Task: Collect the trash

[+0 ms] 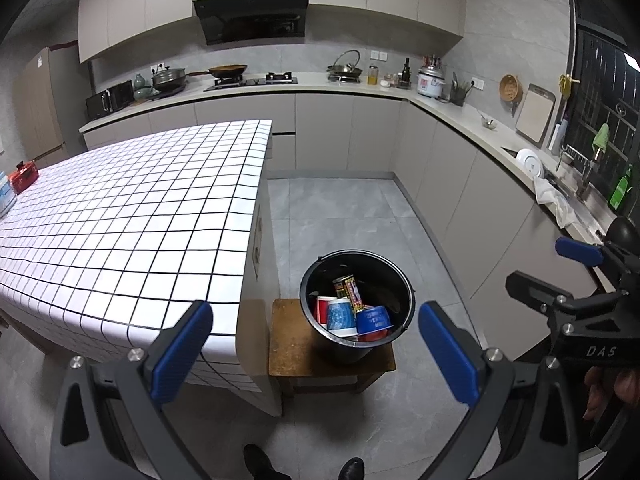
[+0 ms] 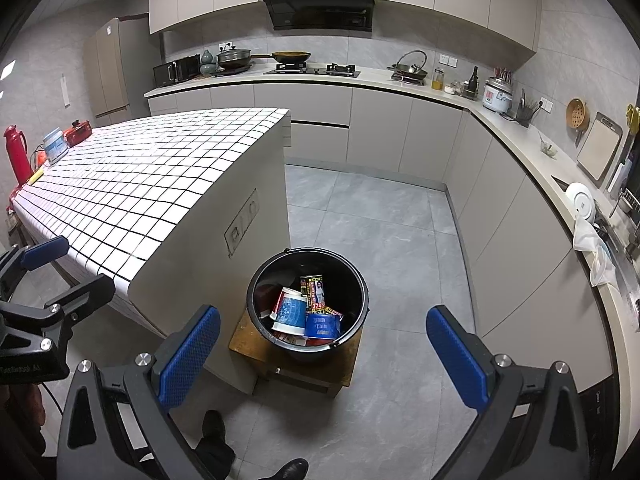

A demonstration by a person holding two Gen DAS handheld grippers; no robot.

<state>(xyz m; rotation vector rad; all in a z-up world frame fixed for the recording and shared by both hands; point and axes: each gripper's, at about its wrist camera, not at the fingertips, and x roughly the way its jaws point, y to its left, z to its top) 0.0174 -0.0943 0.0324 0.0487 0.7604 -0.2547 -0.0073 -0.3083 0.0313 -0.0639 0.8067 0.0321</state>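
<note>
A black bucket [image 1: 394, 276] stands on a low wooden stool [image 1: 292, 350] beside the tiled island. It holds a tall printed can [image 1: 349, 286], a blue and white paper cup [image 1: 341, 314], a blue tub [image 1: 374, 319] and a red and white cup [image 1: 323, 307]. My left gripper [image 1: 316, 350] is open and empty, held above and in front of the bucket. My right gripper [image 2: 323, 354] is open and empty above the bucket [image 2: 352, 280], where the can [image 2: 316, 288] and cup [image 2: 291, 309] show too. Each gripper shows at the edge of the other's view.
The white-tiled island [image 1: 128, 216] lies left, with a red box [image 2: 78, 132], a blue tub [image 2: 54, 145] and a red thermos [image 2: 16, 154] at its far end. Grey cabinets and a cluttered counter [image 1: 460, 116] run behind and right. My shoes [image 1: 260, 462] stand on the grey floor.
</note>
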